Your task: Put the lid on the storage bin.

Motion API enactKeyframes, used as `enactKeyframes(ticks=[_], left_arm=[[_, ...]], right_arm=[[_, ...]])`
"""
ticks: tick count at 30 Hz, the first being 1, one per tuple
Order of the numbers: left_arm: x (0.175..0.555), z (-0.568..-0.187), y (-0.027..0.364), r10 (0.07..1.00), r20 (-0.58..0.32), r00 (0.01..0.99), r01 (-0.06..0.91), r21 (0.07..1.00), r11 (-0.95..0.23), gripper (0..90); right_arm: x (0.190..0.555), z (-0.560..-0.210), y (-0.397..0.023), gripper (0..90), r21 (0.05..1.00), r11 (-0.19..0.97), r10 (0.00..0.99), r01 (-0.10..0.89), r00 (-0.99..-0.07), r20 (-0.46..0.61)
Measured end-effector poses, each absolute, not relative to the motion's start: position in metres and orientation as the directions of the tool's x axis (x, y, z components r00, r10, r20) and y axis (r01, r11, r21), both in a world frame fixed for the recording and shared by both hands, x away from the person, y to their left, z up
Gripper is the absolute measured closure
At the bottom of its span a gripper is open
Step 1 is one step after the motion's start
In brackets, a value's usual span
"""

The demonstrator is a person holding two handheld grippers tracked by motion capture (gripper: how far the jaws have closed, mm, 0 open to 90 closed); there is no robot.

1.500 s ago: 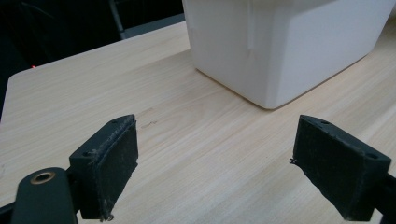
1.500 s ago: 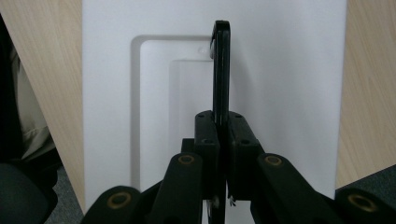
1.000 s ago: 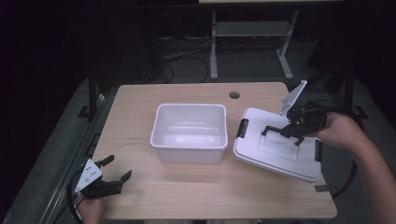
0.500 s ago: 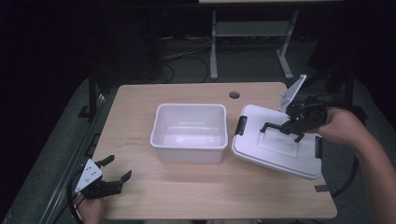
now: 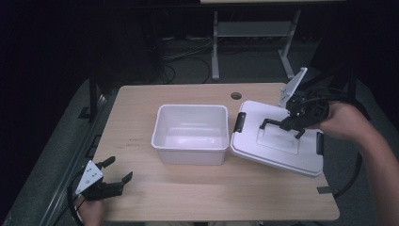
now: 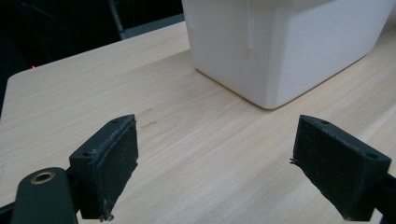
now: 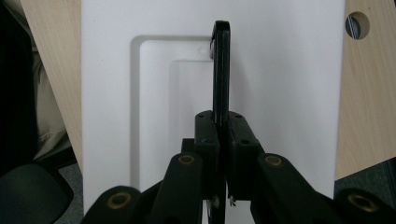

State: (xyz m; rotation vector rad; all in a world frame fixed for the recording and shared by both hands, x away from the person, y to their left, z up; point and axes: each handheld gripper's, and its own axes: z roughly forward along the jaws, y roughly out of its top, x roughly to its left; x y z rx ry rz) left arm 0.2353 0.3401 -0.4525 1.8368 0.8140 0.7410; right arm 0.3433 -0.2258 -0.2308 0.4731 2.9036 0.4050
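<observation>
1. Table (image 5: 188, 197): pale wood grain, matt.
2. Tub (image 5: 190, 134): white plastic, smooth, slightly glossy.
3. Lid (image 5: 277, 146): white plastic, smooth; handle (image 7: 220, 65) black, glossy.
4. Pads (image 6: 119, 158) of the left gripper (image 6: 215, 172): black, rough, matt.

- Wooden table (image 5: 197, 197), round hole near its far edge.
- White tub (image 5: 190, 134) at its middle.
- White lid (image 5: 277, 146) right of the tub, tilted.

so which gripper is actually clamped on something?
The right gripper: its jaws pinch the black handle of the white lid. The left gripper sits open over bare table.
</observation>
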Motion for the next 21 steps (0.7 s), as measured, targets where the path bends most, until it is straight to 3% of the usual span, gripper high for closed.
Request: enactKeyframes(ticks=[21], left_arm=[[0.235, -0.452, 0.340, 0.792, 0.137, 0.595, 0.212, 0.924, -0.319, 13.6]], right_arm=[[0.351, -0.219, -0.189, 84.4, 0.303, 0.928, 0.267, 0.217, -0.955, -0.133]])
